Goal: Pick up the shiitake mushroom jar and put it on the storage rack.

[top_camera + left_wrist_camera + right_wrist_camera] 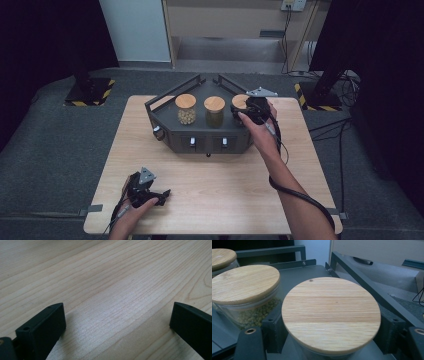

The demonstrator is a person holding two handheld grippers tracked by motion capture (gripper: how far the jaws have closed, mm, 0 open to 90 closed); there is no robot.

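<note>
Forearms reach in low in the high view: right gripper [250,111] clamps the rightmost glass jar with bamboo lid [240,102] on the dark angular tray [165,125]; pale wooden table [215,185], dark room.

Left gripper [117,322]: jaws wide, empty.

Right gripper view: grip below the lid [331,312]; glass looks rigid, slippery, breakable.

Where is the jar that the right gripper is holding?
The right-hand jar stands last in the row of three on the dark tray, beside the green-bean jar, clamped by the right gripper.
</note>
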